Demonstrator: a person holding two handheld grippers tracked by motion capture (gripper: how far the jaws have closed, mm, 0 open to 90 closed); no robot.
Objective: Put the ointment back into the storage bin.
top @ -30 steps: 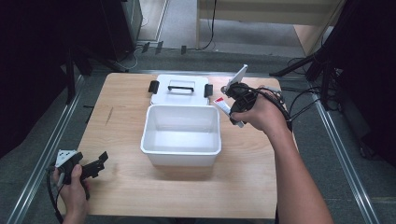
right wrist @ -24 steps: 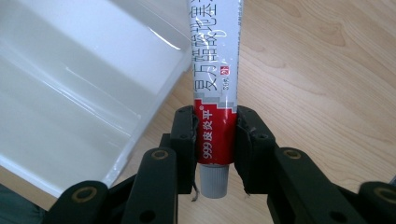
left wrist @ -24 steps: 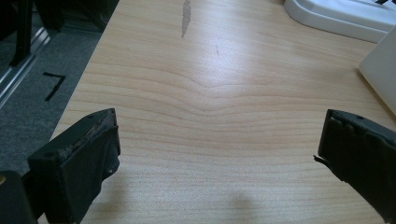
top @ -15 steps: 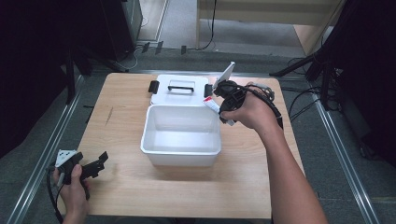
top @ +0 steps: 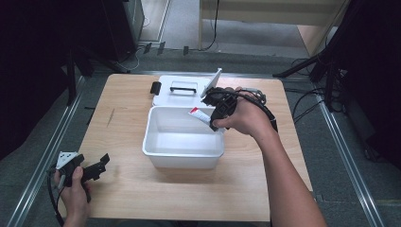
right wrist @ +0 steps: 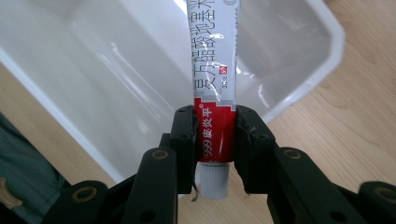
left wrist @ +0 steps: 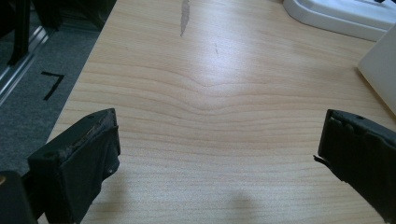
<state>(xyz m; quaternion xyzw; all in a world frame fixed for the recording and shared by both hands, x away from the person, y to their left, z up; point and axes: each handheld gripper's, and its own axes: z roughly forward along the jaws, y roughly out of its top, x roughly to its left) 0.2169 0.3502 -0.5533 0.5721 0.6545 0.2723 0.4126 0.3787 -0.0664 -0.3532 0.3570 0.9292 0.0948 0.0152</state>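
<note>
Both forearms are bare, no sleeves. The left gripper [top: 94, 168] is black, carrying a grey three-cornered plate and a dark trailing cable. The right gripper [right wrist: 215, 140] is black too, with round screw holes along its links.

A wooden table [top: 142, 198] carries an open white bin [top: 183, 138] near its middle, with the white lid [top: 182, 89] lying flat just behind it, black handle up; a person's right hand holds the right gripper [top: 215, 124] over the bin's far right corner, its jaws closed on a white and red tube [top: 199, 114] that slants across the rim. The left gripper [top: 100, 164] sits in the left hand at the table's near left edge, well apart from the bin; its jaws stand apart with nothing between them.
</note>
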